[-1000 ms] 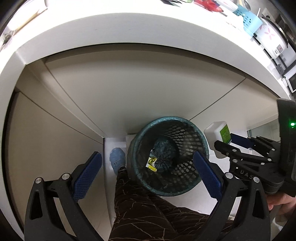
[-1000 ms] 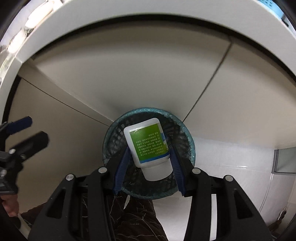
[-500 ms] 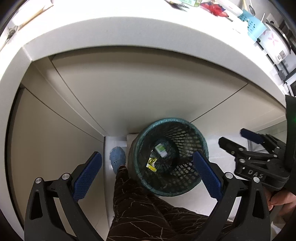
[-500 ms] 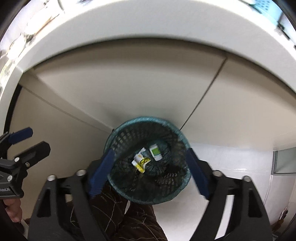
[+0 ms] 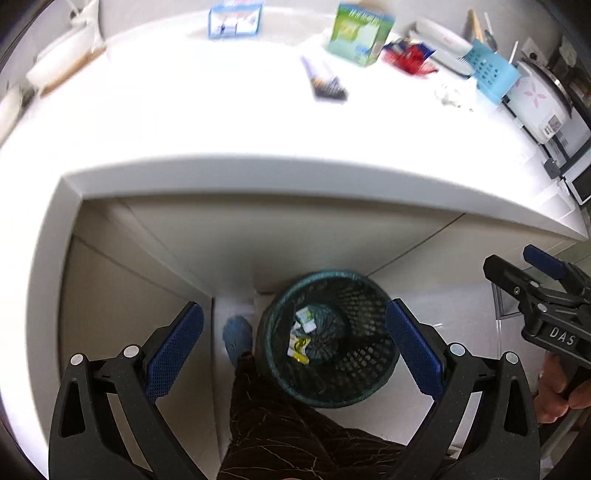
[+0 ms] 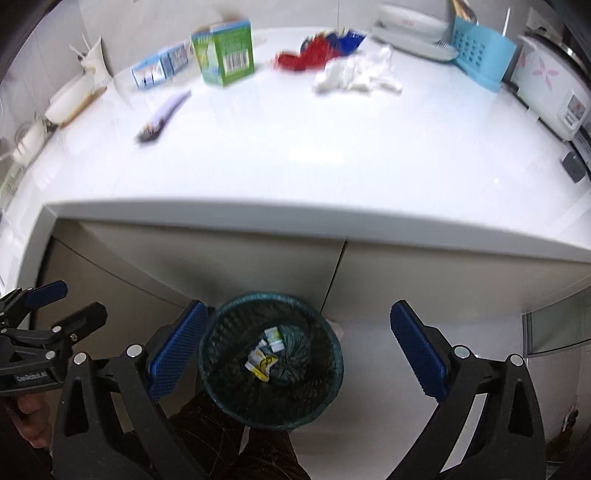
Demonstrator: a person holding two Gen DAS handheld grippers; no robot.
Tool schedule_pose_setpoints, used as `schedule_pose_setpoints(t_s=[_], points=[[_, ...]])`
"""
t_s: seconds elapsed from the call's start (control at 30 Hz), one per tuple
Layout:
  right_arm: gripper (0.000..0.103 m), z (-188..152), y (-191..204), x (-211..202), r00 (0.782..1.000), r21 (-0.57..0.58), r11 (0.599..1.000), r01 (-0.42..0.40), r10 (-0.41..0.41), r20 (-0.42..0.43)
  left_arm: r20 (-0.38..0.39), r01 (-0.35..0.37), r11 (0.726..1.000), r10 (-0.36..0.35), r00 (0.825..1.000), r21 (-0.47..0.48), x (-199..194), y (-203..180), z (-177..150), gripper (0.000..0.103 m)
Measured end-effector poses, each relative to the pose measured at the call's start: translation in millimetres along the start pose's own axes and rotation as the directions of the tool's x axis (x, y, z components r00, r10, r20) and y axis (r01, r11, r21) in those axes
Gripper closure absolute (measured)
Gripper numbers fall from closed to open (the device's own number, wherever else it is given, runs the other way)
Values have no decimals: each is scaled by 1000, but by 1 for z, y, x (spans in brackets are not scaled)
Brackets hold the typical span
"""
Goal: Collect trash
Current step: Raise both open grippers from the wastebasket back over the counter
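Observation:
A dark green mesh bin (image 5: 373,295) (image 6: 221,384) stands on the floor under the white counter (image 5: 221,122) (image 6: 332,166). In it lie a white and green bottle (image 5: 306,317) (image 6: 275,338) and a yellow wrapper (image 5: 300,347) (image 6: 263,363). My left gripper (image 5: 293,345) (image 6: 55,306) is open and empty above the bin. My right gripper (image 6: 297,349) (image 5: 524,264) is open and empty above it too. On the counter lie crumpled white tissue (image 6: 354,75) (image 5: 452,92), a red and blue wrapper (image 6: 317,51) (image 5: 408,55), a green box (image 6: 225,51) (image 5: 360,33), a small blue box (image 6: 159,68) (image 5: 234,20) and a purple brush (image 6: 164,116) (image 5: 325,79).
A blue basket (image 6: 480,51) (image 5: 493,74), a white rice cooker (image 6: 554,92) (image 5: 539,103) and white dishes (image 6: 410,22) stand at the counter's back right. A wooden-edged white tray (image 6: 74,103) sits at the left. The person's leg (image 5: 295,435) and blue slipper (image 5: 236,336) are beside the bin.
My right gripper opened and dropped the white and green bottle into the bin. Both grippers have since risen, so the counter top has come into view.

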State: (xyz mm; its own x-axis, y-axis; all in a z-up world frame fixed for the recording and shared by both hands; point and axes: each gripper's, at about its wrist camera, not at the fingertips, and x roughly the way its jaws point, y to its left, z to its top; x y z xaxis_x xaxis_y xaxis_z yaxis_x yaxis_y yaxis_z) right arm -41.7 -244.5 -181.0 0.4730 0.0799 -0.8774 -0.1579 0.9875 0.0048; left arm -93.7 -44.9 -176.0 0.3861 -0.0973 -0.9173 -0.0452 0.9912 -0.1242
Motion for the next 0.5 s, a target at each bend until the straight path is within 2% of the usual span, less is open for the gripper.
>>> schedule_pose_setpoints(t_s=[0.3,0.5], points=[[8,35,-12,-46,996,15,1000,13,-14,88,31,25,1000,-25,999,-6,-32,-18,37,7],[8,57,-24,-63,992,28,999,17,-20,128,43,29,999,-29,999,-13,-46,-27,64,7]])
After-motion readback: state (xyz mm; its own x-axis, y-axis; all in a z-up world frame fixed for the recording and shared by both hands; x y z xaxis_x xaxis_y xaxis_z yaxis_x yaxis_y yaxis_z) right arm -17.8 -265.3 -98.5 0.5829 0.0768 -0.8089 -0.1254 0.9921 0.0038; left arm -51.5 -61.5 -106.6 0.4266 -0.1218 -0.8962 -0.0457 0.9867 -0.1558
